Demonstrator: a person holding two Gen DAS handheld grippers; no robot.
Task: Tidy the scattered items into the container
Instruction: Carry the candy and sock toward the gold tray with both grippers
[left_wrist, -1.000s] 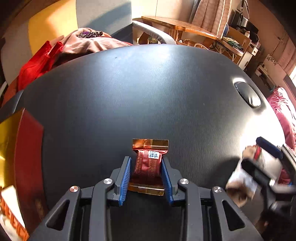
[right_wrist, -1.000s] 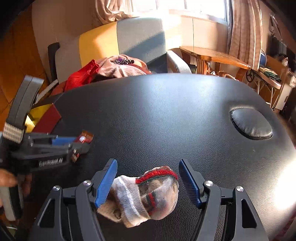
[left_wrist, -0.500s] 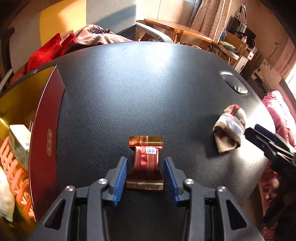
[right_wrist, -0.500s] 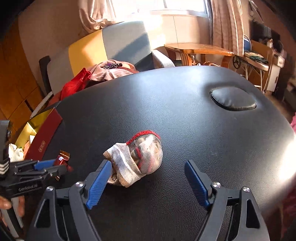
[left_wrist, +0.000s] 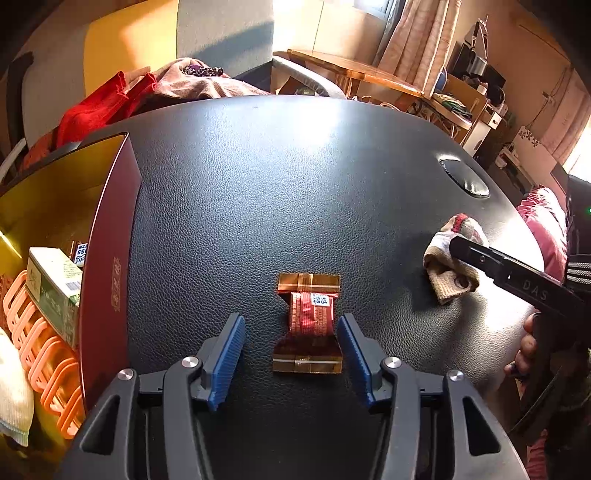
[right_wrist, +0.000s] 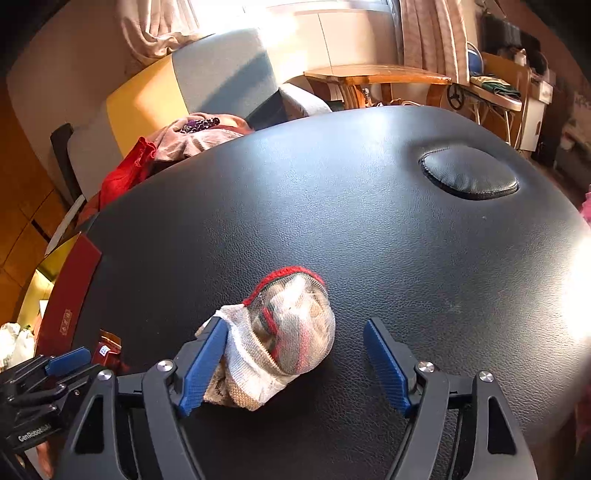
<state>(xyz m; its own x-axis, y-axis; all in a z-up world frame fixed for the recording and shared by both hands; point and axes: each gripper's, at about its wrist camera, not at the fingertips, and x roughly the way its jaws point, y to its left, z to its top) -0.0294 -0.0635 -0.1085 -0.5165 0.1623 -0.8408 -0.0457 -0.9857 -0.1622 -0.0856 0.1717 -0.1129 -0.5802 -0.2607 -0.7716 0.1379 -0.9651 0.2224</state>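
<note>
Two items lie loose on the black padded table (left_wrist: 295, 192): a red-and-gold snack packet (left_wrist: 309, 325) and a balled sock (right_wrist: 284, 332), well apart from each other. The container (left_wrist: 107, 258), a red-walled box with a gold lining, stands at the table's left edge and already holds a green carton (left_wrist: 55, 288), an orange plastic rack (left_wrist: 40, 354) and a white cloth (left_wrist: 11, 398). The left gripper (left_wrist: 291, 358) stands wide open with the packet flat on the table between its blue pads; the right pad is just beside the wrapper, the left pad stands clear, and nothing is held. The right gripper (right_wrist: 295, 363) is likewise spread wide about the sock, its left pad against the sock's white cuff and its right pad apart from it. In my judgement the step in hand is the pick-up of both items. The next move calls for each claw to close squarely on its item, then lift and carry it over the red wall. The thin wrapper may slip if pinched only at its edge.
</note>
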